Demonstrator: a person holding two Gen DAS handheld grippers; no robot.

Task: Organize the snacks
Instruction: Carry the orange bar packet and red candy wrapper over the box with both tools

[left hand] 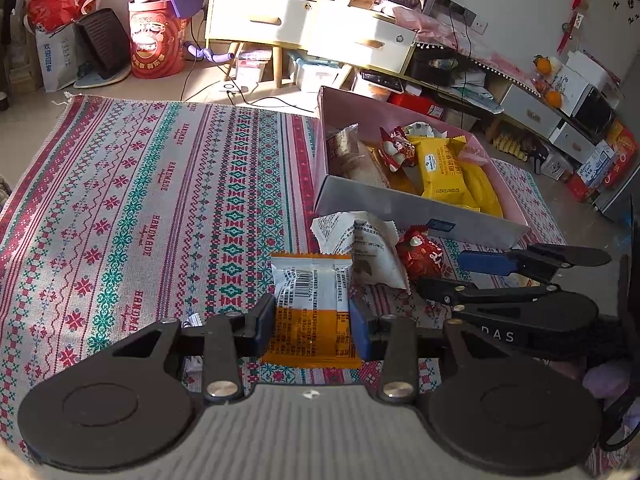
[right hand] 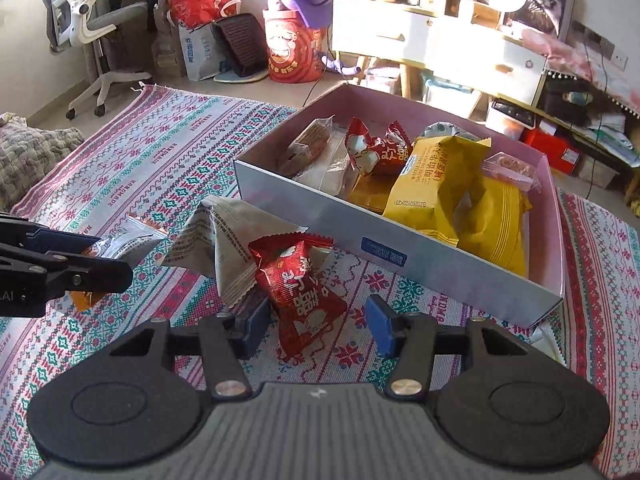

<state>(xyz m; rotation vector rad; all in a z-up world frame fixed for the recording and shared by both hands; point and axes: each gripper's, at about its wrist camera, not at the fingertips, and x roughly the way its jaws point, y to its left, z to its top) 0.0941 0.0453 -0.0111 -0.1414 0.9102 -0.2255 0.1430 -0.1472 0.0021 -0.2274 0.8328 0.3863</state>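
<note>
My left gripper [left hand: 312, 320] is shut on an orange and white snack packet [left hand: 310, 280] lying on the patterned cloth [left hand: 140, 208]. My right gripper [right hand: 316, 326] is open, its fingers on either side of a red candy packet [right hand: 298, 284] that lies on the cloth. A white-grey packet [right hand: 228, 240] lies between the two packets. Behind them stands a pink-lined box [right hand: 400, 240] that holds several snacks, among them yellow packets [right hand: 432, 188] and a red one [right hand: 380, 148]. The box also shows in the left wrist view [left hand: 420, 212], as does the right gripper [left hand: 500, 276].
The cloth covers the floor around the box. A cabinet with drawers [left hand: 304, 28], a red bucket [left hand: 158, 40] and bags stand behind the cloth. An office chair [right hand: 88, 20] stands at the far left. A grey cushion [right hand: 32, 152] lies at the cloth's left edge.
</note>
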